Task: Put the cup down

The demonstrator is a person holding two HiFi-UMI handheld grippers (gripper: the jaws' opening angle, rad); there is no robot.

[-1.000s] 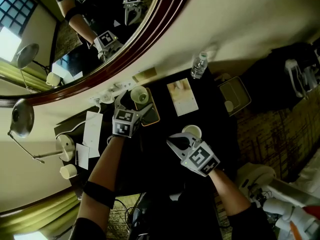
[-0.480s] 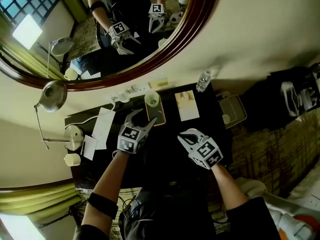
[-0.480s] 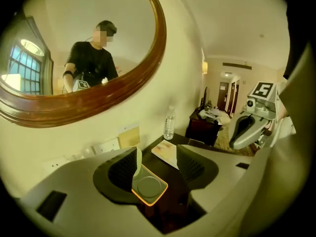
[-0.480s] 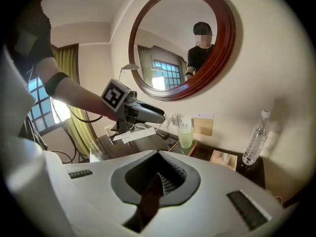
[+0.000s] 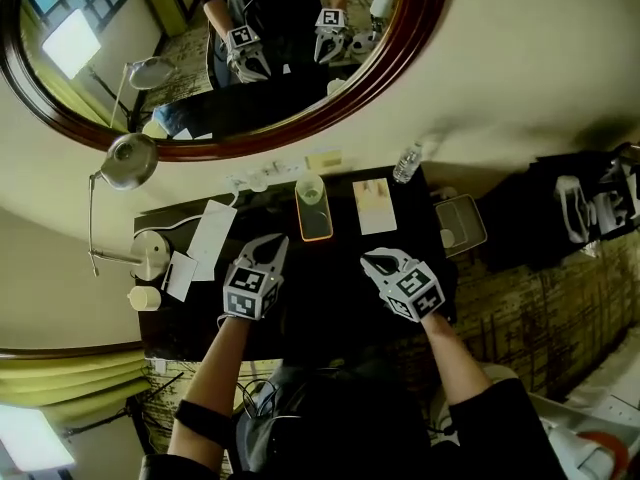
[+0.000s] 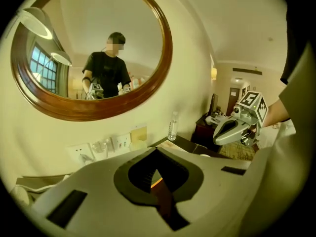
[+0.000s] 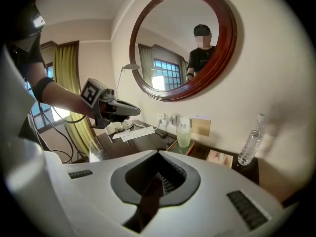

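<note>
The pale green cup [image 5: 310, 190] stands upright on an orange-rimmed tray [image 5: 318, 230] at the back of the dark table [image 5: 330, 303], and it also shows in the right gripper view [image 7: 183, 135]. My left gripper [image 5: 272, 242] hovers nearer me than the tray, apart from the cup. Its jaws have just been closing and are shut with nothing between them. My right gripper [image 5: 371, 261] hangs to the right, also shut and empty. From each gripper view I see the other gripper: the right gripper [image 6: 232, 130] and the left gripper [image 7: 118, 110].
A water bottle [image 5: 407, 163] and a pale card [image 5: 375, 206] lie right of the tray. Papers [image 5: 210, 238] and a desk lamp [image 5: 125, 163] are at the left. A round wood-framed mirror [image 5: 400, 58] hangs on the wall behind. A small side tray [image 5: 458, 223] sits off the table's right end.
The left gripper has drawn back from the cup on the tray toward me and its jaws have gone from wide open to shut. The cup stays on the tray.
</note>
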